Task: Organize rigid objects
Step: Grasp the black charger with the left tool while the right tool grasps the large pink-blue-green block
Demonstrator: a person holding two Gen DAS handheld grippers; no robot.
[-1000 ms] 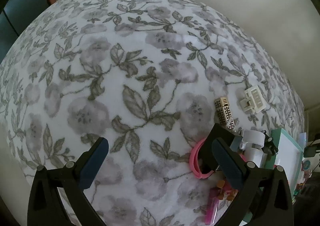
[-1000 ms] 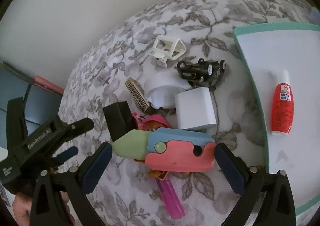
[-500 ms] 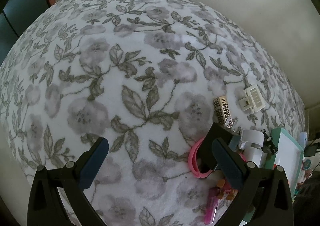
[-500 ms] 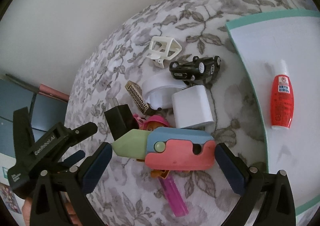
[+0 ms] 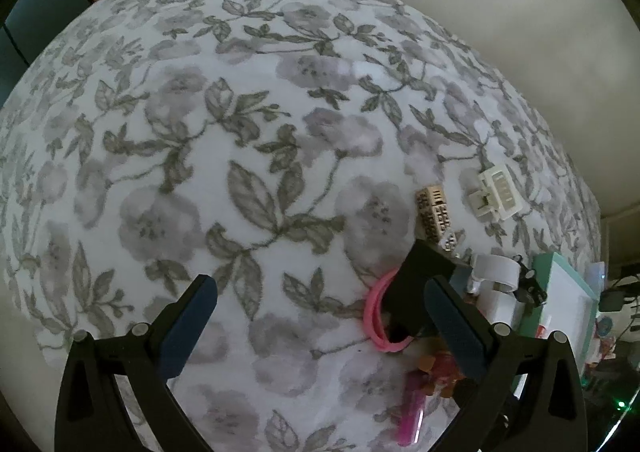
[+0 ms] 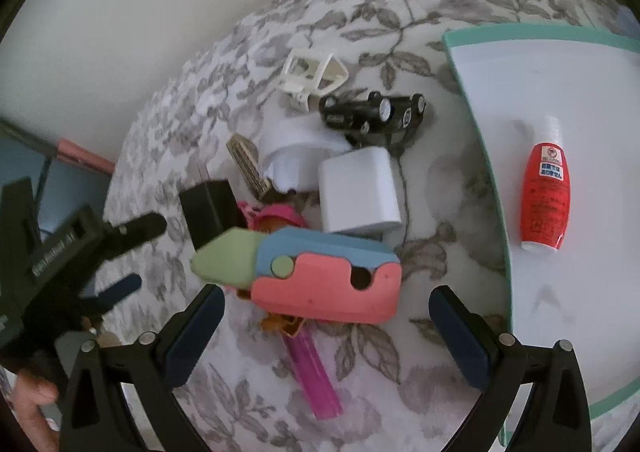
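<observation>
My right claw [image 6: 324, 316] hangs wide open, empty, over the pink-and-blue toy knife [image 6: 320, 274]; I should straddle its body squarely before closing.

The right gripper [image 6: 326, 326] hangs wide open over a pink, blue and green toy knife [image 6: 308, 272] atop a clutter pile: white charger [image 6: 358, 192], black toy car [image 6: 374, 114], black plug [image 6: 210, 208]. A red bottle [image 6: 544, 196] lies on the green-rimmed tray [image 6: 472, 92]. The left gripper [image 6: 80, 252] sits at far left.

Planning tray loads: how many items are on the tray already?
1: the red bottle lies on the white tray. The tray's right part is cut off, so more may be hidden.
</observation>
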